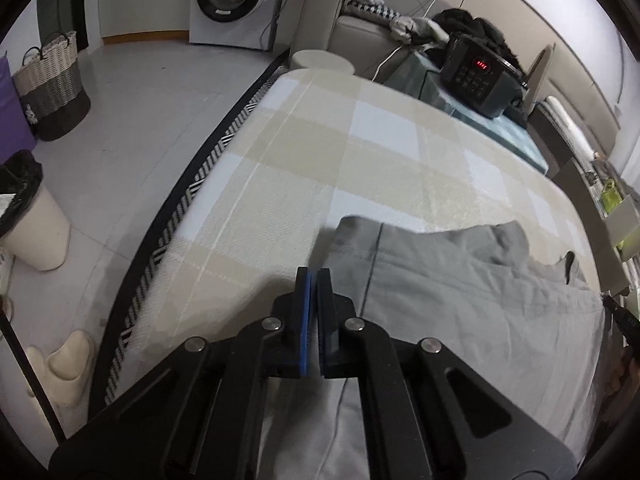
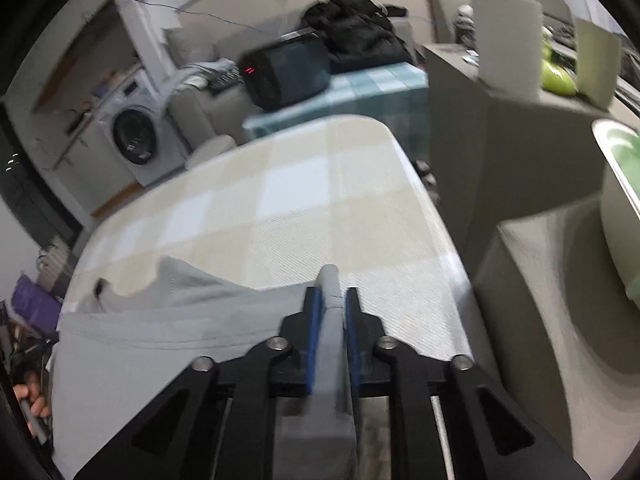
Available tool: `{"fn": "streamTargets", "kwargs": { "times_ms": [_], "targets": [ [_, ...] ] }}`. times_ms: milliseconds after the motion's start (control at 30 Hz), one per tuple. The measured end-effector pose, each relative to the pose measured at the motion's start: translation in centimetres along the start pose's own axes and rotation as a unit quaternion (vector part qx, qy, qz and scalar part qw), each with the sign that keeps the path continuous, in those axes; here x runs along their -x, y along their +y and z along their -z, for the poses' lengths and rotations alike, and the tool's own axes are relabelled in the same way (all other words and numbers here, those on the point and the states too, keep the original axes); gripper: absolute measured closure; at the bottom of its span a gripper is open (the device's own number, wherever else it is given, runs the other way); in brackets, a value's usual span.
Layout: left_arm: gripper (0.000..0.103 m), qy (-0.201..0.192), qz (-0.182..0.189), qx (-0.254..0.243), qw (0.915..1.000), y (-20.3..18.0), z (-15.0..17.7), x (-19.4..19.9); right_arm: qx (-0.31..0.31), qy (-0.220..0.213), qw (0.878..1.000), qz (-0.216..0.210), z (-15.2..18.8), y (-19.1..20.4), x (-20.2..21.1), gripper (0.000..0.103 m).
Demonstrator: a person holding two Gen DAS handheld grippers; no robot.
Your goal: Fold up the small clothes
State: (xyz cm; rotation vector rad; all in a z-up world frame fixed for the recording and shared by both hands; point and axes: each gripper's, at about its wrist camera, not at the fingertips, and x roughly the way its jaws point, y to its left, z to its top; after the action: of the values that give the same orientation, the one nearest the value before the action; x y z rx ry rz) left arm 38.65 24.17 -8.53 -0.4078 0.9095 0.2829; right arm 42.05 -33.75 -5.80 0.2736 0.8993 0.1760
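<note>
your right gripper (image 2: 331,300) had its two blue pads (image 2: 315,320) pinching a fold of the grey garment (image 2: 168,312), and the cloth stood up between them like a small ridge. your left gripper (image 1: 314,280) had its fingers pressed together with only a thin slit between; if any cloth was caught there, i cannot tell, because the tips were just at the left edge of the grey garment (image 1: 460,280). the garment lay on the near part of the table (image 1: 300,152), which was covered with a beige and white checked cloth, and it reached toward the near right corner. beyond the far edge stood a black appliance (image 1: 476,74) with red digits. on the floor at the left were a woven basket (image 1: 52,84) and a washing machine (image 1: 232,0).
</note>
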Motion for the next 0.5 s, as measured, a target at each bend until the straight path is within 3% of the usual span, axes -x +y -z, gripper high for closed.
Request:
{"fn": "streamTargets", "kwargs": {
  "times_ms": [100, 167, 267, 300, 333, 400, 433, 500],
  "targets": [
    [0.094, -0.001, -0.001, -0.018, 0.9998, -0.2, 0.7, 1.4, -0.010, -0.016, 1.000, -0.005, 0.7, -0.2, 1.7, 0.064],
    [0.070, -0.011, -0.010, -0.038, 0.9992, -0.7, 1.6, 3.0, -0.008, -0.026, 1.000, -0.013, 1.5, 0.1, 3.7, 0.058],
    [0.048, -0.026, -0.014, -0.062, 0.9976, -1.8, 3.6, 6.2, 0.012, -0.011, 0.999, -0.046, 3.4, 1.3, 6.4, 0.057],
    [0.043, -0.024, -0.012, -0.069, 0.9972, -2.3, 4.4, 7.1, 0.019, -0.007, 0.999, -0.050, 4.4, 2.0, 7.5, 0.049],
    [0.035, -0.020, -0.008, -0.077, 0.9968, -2.8, 5.3, 8.0, 0.028, -0.003, 0.998, -0.053, 5.4, 2.6, 8.3, 0.042],
    [0.027, -0.023, 0.014, -0.087, 0.9958, -3.8, 7.3, 10.0, 0.046, 0.001, 0.997, -0.059, 7.4, 3.9, 9.6, 0.017],
    [0.018, -0.024, 0.027, -0.094, 0.9949, -4.5, 8.4, 10.9, 0.066, 0.004, 0.996, -0.065, 9.1, 5.0, 10.5, 0.016],
    [0.011, -0.025, 0.057, -0.109, 0.9921, -6.0, 10.8, 12.5, 0.093, 0.009, 0.993, -0.069, 11.5, 6.5, 11.3, 0.015]
  ]
}}
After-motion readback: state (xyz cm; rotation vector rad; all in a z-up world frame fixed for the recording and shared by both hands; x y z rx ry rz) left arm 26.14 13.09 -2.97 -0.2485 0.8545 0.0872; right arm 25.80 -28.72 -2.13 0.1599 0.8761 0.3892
